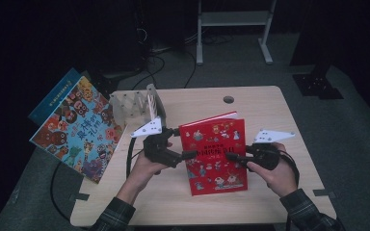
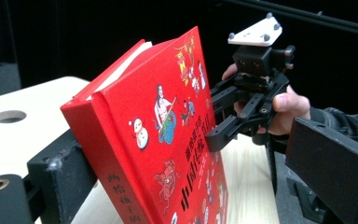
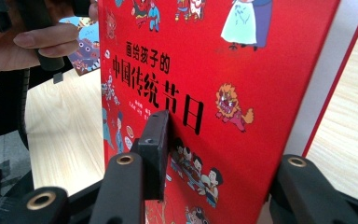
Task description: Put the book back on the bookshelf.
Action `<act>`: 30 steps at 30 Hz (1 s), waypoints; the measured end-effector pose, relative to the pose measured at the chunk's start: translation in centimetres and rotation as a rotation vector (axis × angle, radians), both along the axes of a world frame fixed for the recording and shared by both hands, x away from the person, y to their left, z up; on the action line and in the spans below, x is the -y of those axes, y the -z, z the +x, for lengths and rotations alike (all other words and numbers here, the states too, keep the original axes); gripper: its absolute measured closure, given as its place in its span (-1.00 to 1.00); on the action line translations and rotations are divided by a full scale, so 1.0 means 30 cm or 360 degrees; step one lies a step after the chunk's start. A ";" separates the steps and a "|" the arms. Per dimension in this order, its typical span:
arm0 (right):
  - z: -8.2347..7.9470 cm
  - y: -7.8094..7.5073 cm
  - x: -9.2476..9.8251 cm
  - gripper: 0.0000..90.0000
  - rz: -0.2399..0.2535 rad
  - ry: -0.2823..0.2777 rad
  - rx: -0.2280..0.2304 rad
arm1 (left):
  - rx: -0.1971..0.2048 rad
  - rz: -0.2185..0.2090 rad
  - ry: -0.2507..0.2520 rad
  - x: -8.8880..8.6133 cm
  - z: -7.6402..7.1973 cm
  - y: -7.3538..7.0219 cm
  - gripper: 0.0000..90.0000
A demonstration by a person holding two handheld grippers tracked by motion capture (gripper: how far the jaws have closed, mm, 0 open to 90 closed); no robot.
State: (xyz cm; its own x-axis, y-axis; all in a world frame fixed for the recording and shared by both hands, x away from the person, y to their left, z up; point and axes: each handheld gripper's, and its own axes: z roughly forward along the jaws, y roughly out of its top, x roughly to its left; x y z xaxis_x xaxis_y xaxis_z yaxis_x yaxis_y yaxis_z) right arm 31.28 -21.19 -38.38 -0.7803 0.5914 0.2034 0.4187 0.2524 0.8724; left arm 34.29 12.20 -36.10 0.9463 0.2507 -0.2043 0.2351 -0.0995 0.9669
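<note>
The left hand-held gripper point(image 1: 185, 155) has its jaws spread wide around the spine edge of the red book point(image 1: 215, 154); one jaw lies against the back cover, the other stands clear of the front. The right hand-held gripper point(image 1: 236, 156) straddles the book's opposite edge, one jaw flat against the front cover, the other behind the book; whether it presses there I cannot tell. The book stands tilted above the middle of the counter point(image 1: 260, 110). A clear rack point(image 1: 132, 108) stands near the counter's left rear, with two picture books point(image 1: 77, 127) overhanging the left edge.
</note>
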 end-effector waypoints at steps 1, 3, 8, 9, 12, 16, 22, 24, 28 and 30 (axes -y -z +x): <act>-0.002 0.004 -0.001 0.27 -0.0004 0.0006 0.0017 | -0.0002 0.0001 0.0009 0.002 -0.001 0.001 -0.87; -0.003 0.009 0.000 0.24 -0.0011 0.0010 0.0024 | -0.0009 0.0000 0.0029 0.008 -0.003 0.004 -0.83; -0.003 0.014 0.000 0.18 -0.0033 0.0015 0.0035 | 0.0001 0.0000 0.0040 0.006 -0.002 0.009 -0.63; -0.003 0.015 0.000 0.18 -0.0033 0.0016 0.0035 | 0.0000 -0.0003 0.0039 0.003 0.000 0.011 -0.56; -0.004 0.014 -0.001 0.17 -0.0036 0.0014 0.0036 | 0.0006 -0.0007 0.0013 -0.007 0.006 0.015 -0.31; -0.005 0.014 -0.002 0.15 -0.0040 0.0012 0.0035 | 0.0013 0.0003 -0.0007 -0.013 0.011 0.016 -0.10; -0.005 0.012 -0.005 0.13 -0.0046 0.0008 0.0034 | 0.0008 0.0023 -0.0009 -0.023 0.020 0.012 0.19; -0.005 0.011 -0.005 0.13 -0.0049 0.0006 0.0030 | 0.0017 0.0041 -0.0012 -0.025 0.024 0.006 0.28; -0.006 0.010 -0.009 0.11 -0.0046 -0.0001 0.0030 | 0.0024 0.0050 -0.0022 -0.032 0.027 0.000 0.52; -0.007 0.008 -0.012 0.11 -0.0049 0.0001 0.0032 | 0.0016 0.0057 -0.0015 -0.035 0.028 -0.003 0.54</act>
